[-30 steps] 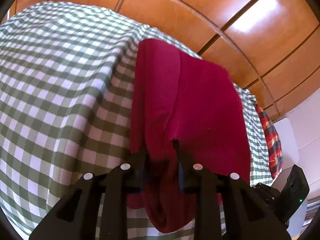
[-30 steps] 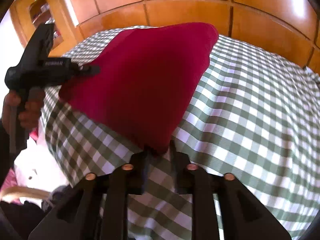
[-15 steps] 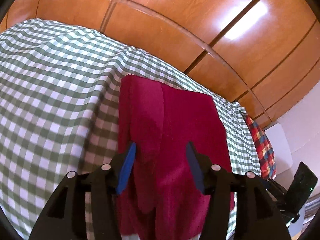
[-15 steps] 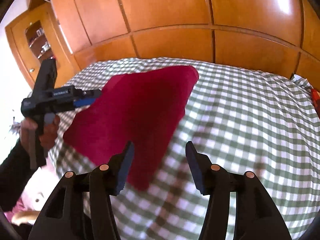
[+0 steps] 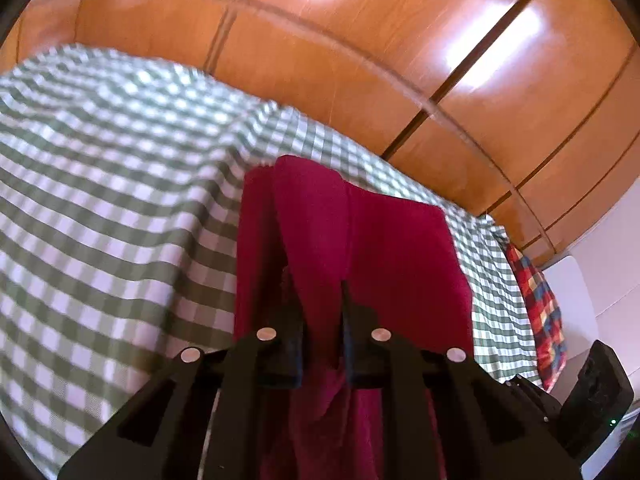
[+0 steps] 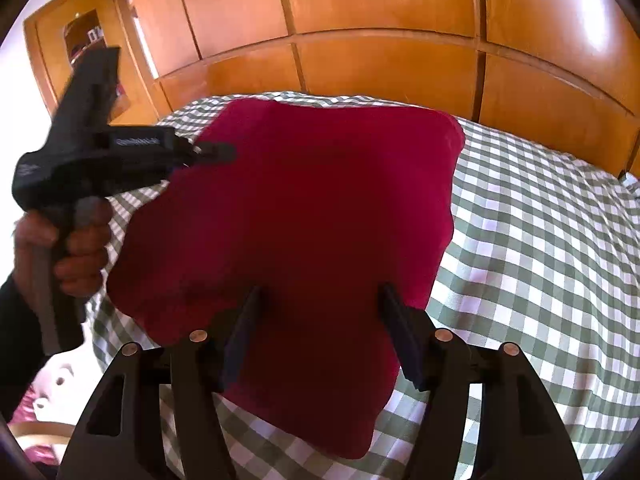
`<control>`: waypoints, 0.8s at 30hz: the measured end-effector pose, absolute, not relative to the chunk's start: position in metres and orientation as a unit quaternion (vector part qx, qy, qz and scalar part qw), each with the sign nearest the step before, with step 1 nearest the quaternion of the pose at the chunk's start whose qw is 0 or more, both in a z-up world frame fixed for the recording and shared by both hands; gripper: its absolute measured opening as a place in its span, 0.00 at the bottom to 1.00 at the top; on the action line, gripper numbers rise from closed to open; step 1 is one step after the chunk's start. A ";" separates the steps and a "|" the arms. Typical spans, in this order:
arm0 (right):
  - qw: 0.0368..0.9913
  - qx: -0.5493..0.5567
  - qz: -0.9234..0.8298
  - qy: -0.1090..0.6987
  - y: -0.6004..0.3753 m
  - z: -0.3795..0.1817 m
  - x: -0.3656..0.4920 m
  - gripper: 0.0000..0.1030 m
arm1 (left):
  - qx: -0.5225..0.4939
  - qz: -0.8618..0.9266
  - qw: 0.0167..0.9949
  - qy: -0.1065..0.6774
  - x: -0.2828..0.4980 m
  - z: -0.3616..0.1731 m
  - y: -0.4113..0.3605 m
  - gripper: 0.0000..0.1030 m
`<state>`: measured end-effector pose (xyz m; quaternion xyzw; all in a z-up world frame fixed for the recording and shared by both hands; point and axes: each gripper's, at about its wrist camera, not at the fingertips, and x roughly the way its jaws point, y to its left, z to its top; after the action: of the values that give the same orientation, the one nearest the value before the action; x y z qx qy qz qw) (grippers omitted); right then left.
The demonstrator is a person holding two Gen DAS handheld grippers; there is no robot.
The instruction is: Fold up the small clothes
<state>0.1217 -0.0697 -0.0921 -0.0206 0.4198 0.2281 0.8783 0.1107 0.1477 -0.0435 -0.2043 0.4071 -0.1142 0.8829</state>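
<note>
A dark red garment lies folded on the green-and-white checked bed cover. My left gripper is at its near left edge, jaws closing, with a raised fold of the red garment pinched between the pads. The right wrist view shows the left gripper from the side, held by a hand. My right gripper hovers over the near part of the garment with its jaws opening. Its fingers stand wide apart and grip nothing.
Glossy wooden panels rise behind the bed. A red, blue and yellow plaid cloth hangs at the bed's right edge, with a black device below it. A pink-and-white soft toy lies low on the left.
Both grippers let go of the garment and opened. The left has since closed again on a fold of it. The right has opened wider and moved over the garment.
</note>
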 end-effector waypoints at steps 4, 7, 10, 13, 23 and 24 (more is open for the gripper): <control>0.880 -0.026 0.226 0.417 -0.062 -0.099 0.121 0.60 | -0.171 -0.065 0.880 0.439 0.121 -0.064 0.151 0.17; 0.886 -0.073 0.217 0.404 -0.048 -0.103 0.116 0.64 | -0.168 -0.039 0.875 0.453 0.132 -0.082 0.153 0.28; 0.890 -0.100 0.210 0.393 -0.043 -0.106 0.110 0.65 | -0.143 -0.011 0.881 0.450 0.129 -0.071 0.148 0.45; 0.886 -0.101 0.213 0.400 -0.048 -0.103 0.112 0.65 | -0.121 0.000 0.895 0.429 0.116 -0.053 0.144 0.46; 0.891 -0.026 0.219 0.396 -0.069 -0.054 0.145 0.65 | -0.062 0.002 0.903 0.425 0.096 -0.055 0.122 0.46; 0.893 -0.022 0.216 0.395 -0.069 -0.053 0.153 0.65 | -0.067 0.000 0.903 0.425 0.096 -0.058 0.122 0.46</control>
<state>0.1530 -0.0685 -0.0534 -0.0218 0.3945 0.2163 0.8928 0.0962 0.1217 -0.0578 -0.0674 0.4251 0.0000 0.9026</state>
